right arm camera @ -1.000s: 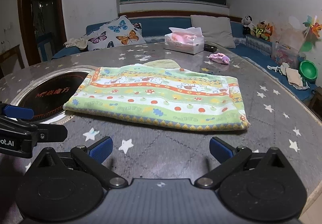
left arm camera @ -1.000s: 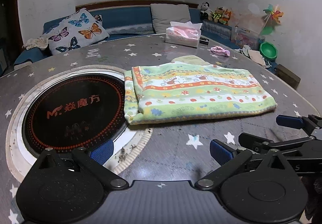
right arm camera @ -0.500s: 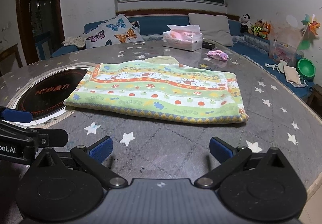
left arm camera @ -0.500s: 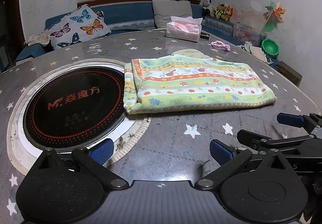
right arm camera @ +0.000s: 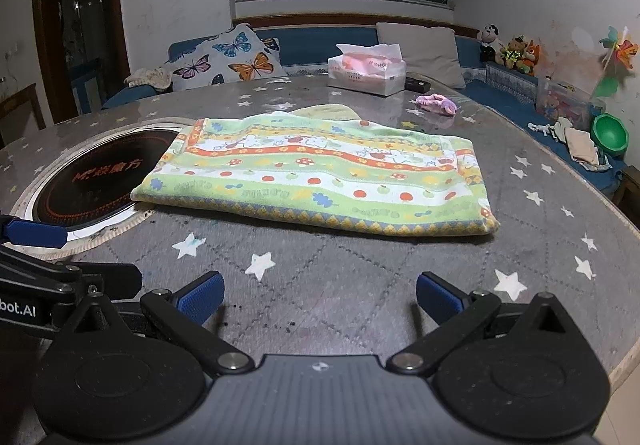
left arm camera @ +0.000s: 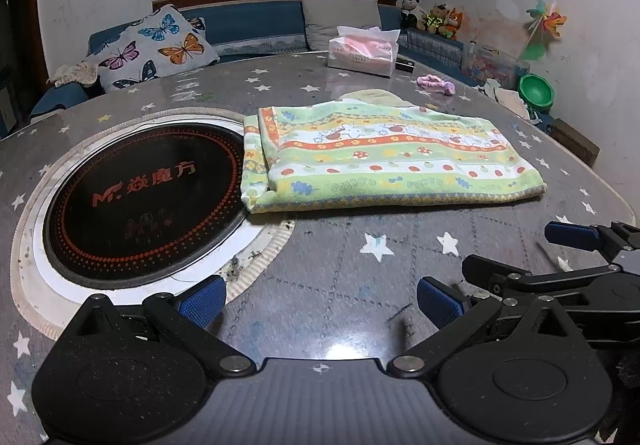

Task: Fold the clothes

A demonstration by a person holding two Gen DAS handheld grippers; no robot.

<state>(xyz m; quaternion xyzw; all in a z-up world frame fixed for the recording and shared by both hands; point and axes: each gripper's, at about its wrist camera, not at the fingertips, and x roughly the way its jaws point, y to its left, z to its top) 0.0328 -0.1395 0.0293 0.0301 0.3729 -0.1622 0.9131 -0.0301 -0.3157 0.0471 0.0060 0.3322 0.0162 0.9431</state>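
Observation:
A folded green, orange and white patterned cloth (left arm camera: 384, 161) lies flat on the round grey star-print table (left arm camera: 344, 285), its left end touching the black round cooktop (left arm camera: 140, 197). It also shows in the right wrist view (right arm camera: 320, 177). My left gripper (left arm camera: 320, 301) is open and empty, hovering over the table in front of the cloth's left end. My right gripper (right arm camera: 320, 297) is open and empty, in front of the cloth's near edge; it shows from the side in the left wrist view (left arm camera: 516, 261). A pale yellow cloth (right arm camera: 326, 111) peeks out behind the folded one.
A tissue box (right arm camera: 366, 69) and a small pink cloth (right arm camera: 436, 103) sit at the table's far side. A blue sofa with a butterfly cushion (right arm camera: 228, 61) lies behind. A green bowl (right arm camera: 610, 133) and toys are at the right. The table edge curves near right (right arm camera: 624, 365).
Both grippers have drawn back and risen slightly from the cloth, so it looks smaller and farther. The cloth has not moved. Both grippers stay open.

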